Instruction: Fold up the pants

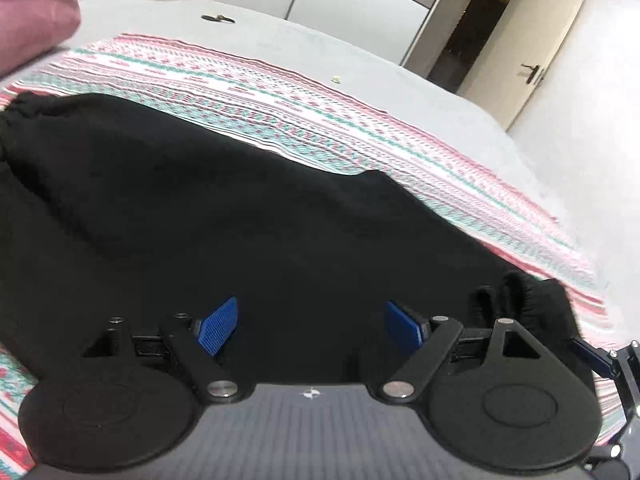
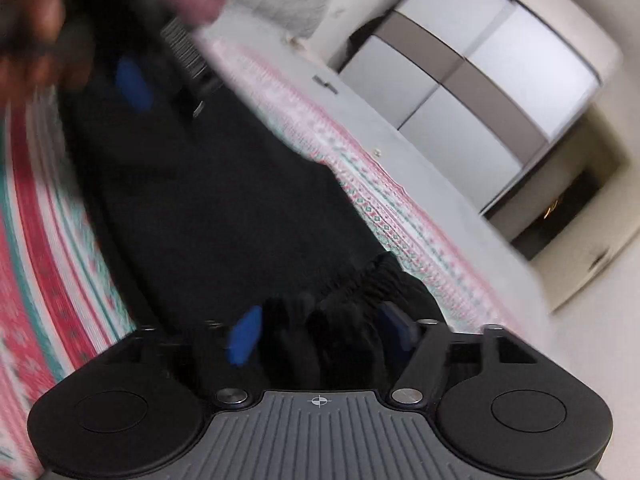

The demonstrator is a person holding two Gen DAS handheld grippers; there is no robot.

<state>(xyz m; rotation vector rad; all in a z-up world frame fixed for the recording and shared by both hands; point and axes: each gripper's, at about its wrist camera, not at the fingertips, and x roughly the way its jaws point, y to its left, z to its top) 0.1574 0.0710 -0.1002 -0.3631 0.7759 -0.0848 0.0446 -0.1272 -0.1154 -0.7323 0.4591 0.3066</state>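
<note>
The black pants [image 1: 224, 208] lie flat on the striped blanket [image 1: 360, 120] near both grippers, whose jaws stand spread, so the bunched cuff [image 2: 344, 308] between the right gripper [image 2: 320, 340] jaws could slip free.

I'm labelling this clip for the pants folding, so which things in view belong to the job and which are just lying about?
Belongs to the job:
black pants, spread on the striped blanket
left gripper, open over the pants
right gripper, open around the gathered cuff

Just lying about:
pink pillow
small dark object on the grey bedsheet
wardrobe
door
</note>
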